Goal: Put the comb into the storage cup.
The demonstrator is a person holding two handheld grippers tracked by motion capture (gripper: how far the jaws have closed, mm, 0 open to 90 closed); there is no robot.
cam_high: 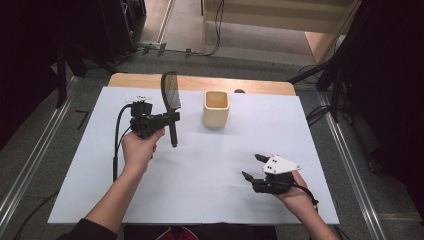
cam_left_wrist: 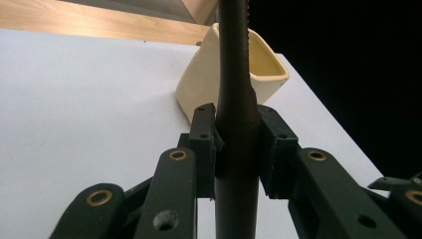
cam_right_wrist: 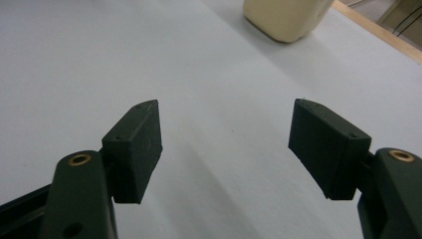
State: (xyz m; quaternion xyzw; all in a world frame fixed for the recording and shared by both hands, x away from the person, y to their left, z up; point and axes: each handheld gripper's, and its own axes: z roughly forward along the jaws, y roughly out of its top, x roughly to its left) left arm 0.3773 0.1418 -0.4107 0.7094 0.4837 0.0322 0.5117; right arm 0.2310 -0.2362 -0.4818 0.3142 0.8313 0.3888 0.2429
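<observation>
**Brush clamped on the left, cup sitting by itself**

While the left gripper [cam_high: 172,118] hangs over the back-left part of the desk [cam_high: 200,165], its fingers [cam_left_wrist: 204,144] are squeezed tight on the handle of a black brush [cam_high: 170,97], which stands pretty much upright with the bristle head on top and the handle end poking down below the grip. From the left gripper view you can see the dark handle [cam_left_wrist: 238,124] pinched between both pads, running straight up through the frame.

The cream cup [cam_high: 216,108] sits on the white sheet just to the right of the brush, not touching it, close to the far wooden edge. It's squarish with rounded corners, standing upright, mouth open. From the high view the inside looks like bare cream wall; can't make out anything in it, though the bottom isn't really visible.

The right gripper [cam_high: 250,167] is down at the near right of the desk, well apart from the cup, fingers [cam_right_wrist: 137,149] spread wide with nothing between them but white desk.
</observation>
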